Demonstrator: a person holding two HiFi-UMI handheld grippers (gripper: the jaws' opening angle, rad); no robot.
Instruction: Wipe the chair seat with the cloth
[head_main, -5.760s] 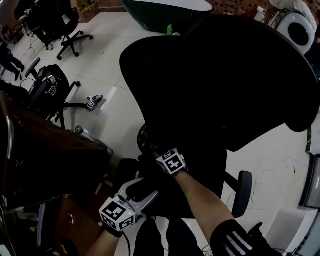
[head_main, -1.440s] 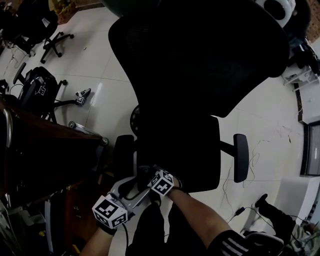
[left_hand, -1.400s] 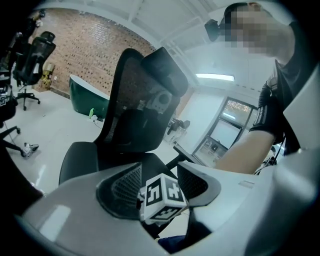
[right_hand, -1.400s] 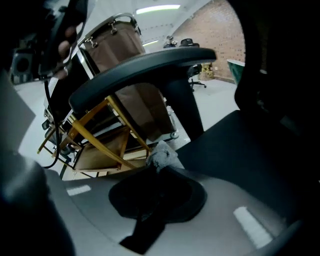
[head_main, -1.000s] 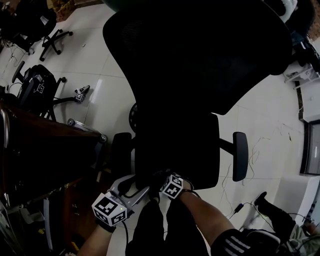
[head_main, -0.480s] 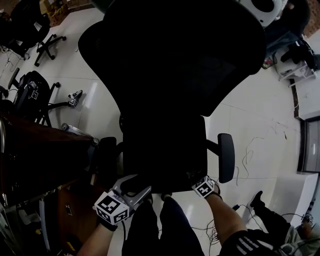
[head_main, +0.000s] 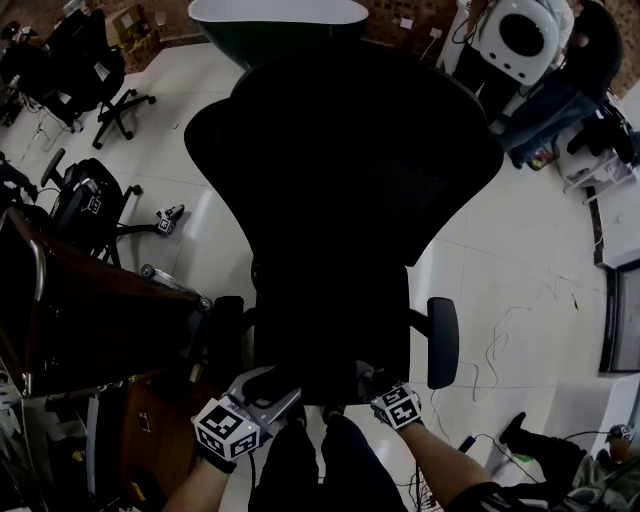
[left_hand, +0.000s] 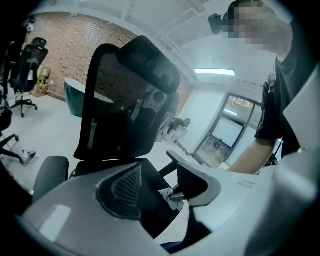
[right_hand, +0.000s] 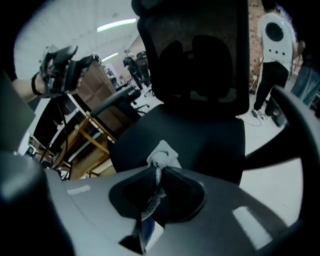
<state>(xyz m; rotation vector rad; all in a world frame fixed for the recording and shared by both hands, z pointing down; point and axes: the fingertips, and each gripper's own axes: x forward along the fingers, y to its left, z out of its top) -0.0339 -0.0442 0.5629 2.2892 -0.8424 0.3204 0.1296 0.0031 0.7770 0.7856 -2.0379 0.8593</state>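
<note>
Pale, glossy floor tiles (head_main: 500, 250) surround a black office chair. The right gripper (right_hand: 159, 170) is seen with its jaws closed on the cloth (right_hand: 162, 155). This is a pale, nubbly woven rag, bunched into a crumpled knot past the tips and trailing back as a thin strip between the dark ribbed pads. The bunched end is set at the front edge of the chair seat (right_hand: 190, 135), a smooth matte black cushion with rounded corners. The left gripper (left_hand: 160, 182) is held with its jaws apart and nothing is clamped. Between its grey shells and mesh-textured inner faces the seat's front edge is framed. In the head view this gripper is placed at the seat's near left corner. A broad, curved backrest (head_main: 350, 150) is seen behind the seat, a padded oblong armrest (head_main: 442, 340) at the right, and a brown wooden desk (head_main: 90, 320) at the left.
</note>
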